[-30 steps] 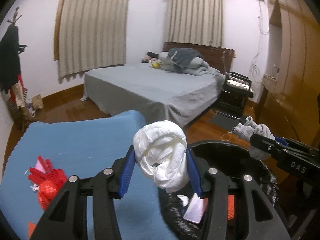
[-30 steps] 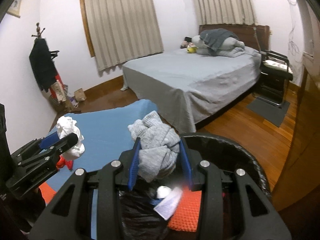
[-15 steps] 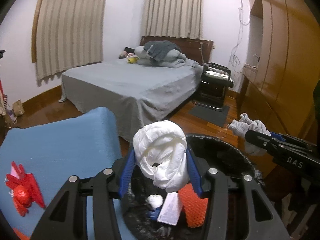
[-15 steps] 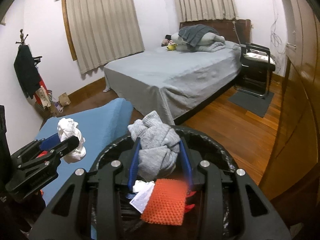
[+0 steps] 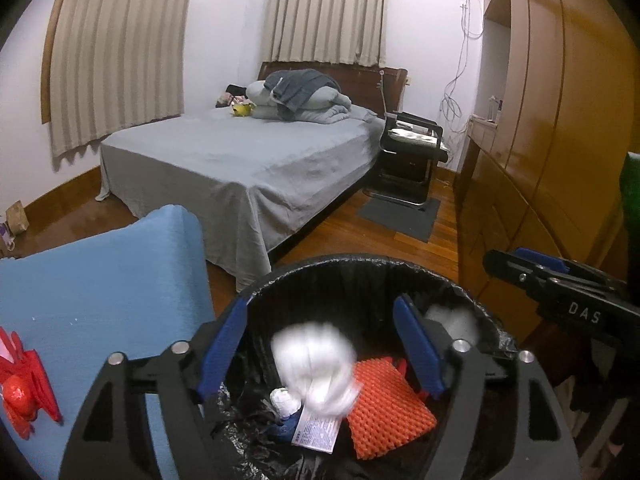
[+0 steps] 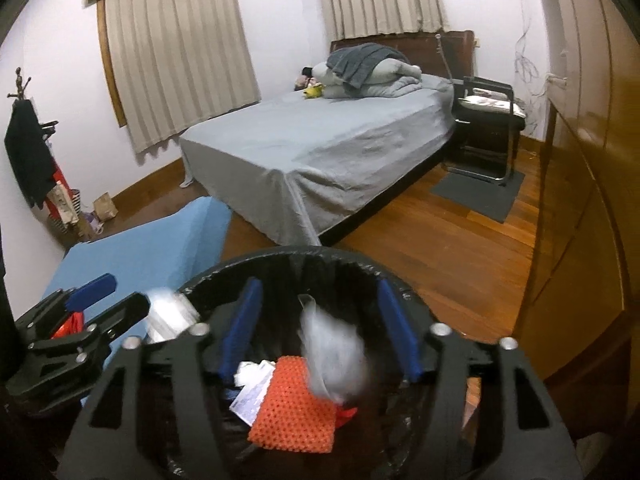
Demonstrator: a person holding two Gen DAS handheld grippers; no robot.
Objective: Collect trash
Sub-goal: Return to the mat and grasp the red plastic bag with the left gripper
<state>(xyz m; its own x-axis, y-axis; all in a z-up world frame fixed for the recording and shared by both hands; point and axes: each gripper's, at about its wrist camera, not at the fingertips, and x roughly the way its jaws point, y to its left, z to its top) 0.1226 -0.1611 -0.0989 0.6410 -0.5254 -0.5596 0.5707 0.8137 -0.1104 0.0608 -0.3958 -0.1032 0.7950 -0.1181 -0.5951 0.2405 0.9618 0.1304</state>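
Note:
Both grippers hang open over a black-lined trash bin (image 5: 360, 264) (image 6: 304, 256). My left gripper (image 5: 320, 352) is open; a white crumpled wad (image 5: 316, 364), blurred, is dropping between its blue pads into the bin. My right gripper (image 6: 320, 328) is open; a grey cloth bundle (image 6: 336, 360), blurred, is falling into the bin. An orange mesh piece (image 5: 384, 404) (image 6: 296, 404) and a white paper label (image 5: 318, 428) lie inside. Red trash (image 5: 24, 388) lies on the blue table (image 5: 100, 288) at left.
A grey bed (image 5: 240, 156) stands behind the table. A black chair (image 5: 412, 148) and a grey mat (image 5: 400, 216) are beside it. A wooden wardrobe (image 5: 552, 140) runs along the right. A coat rack (image 6: 28, 152) stands at the far left wall.
Both grippers moved from the table to over the bin, then opened. The white wad and the grey cloth left the jaws and are falling in.

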